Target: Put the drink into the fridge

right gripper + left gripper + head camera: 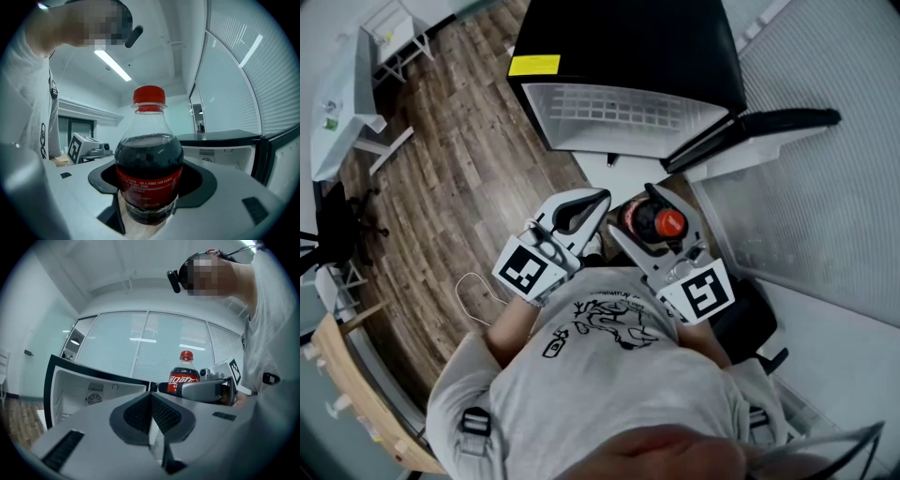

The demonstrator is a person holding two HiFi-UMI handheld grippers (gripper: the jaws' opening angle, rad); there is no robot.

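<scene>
Gripping cola bottle (149, 164) in right claw (639, 217), left claw (150, 401) closed empty, open fridge (619, 47), wood-plank floor (459, 159)

- Left gripper (151, 404): jaws pressed together with nothing between them, held out in front of the chest.
- Right gripper (150, 185): jaws clamped round a cola bottle (149, 154) (upright, red cap up), just beside the left gripper.
- Both forearms are tucked close to the torso.

Head view looks steeply down; both gripper views tilt upward, sharing the open fridge (619, 37).
</scene>
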